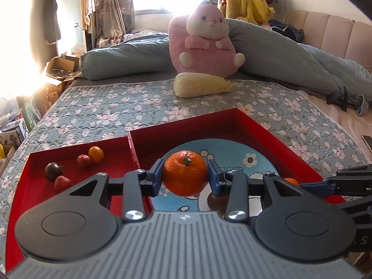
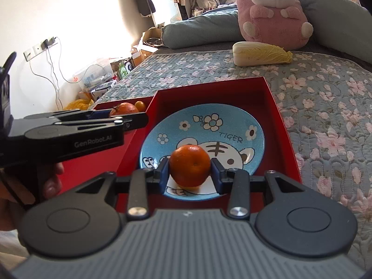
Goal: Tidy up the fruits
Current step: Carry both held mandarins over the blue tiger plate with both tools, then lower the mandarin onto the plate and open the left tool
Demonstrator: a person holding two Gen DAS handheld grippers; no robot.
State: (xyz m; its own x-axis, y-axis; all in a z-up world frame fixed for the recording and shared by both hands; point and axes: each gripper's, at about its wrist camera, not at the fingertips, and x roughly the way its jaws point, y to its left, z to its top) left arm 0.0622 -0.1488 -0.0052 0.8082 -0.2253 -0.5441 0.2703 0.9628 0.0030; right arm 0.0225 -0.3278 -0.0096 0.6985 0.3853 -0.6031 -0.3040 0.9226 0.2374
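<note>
A mandarin [image 1: 185, 173] is clamped by the left gripper [image 1: 185, 176] above the blue plate [image 1: 232, 148]. Another mandarin [image 2: 190, 165] is clamped by the right gripper [image 2: 190, 171] over the same plate, both grippers tilted downward.

A home bedroom: a bed [image 1: 116, 107] under a floral quilt, with rolled blue bedding [image 1: 121, 60] and a pink plush toy [image 1: 204, 44] near its far edge, a padded headboard [image 1: 334, 30] on the right, floral curtains [image 1: 109, 4] at a sunlit window, cardboard boxes [image 1: 58, 74] beside its far left corner.
</note>
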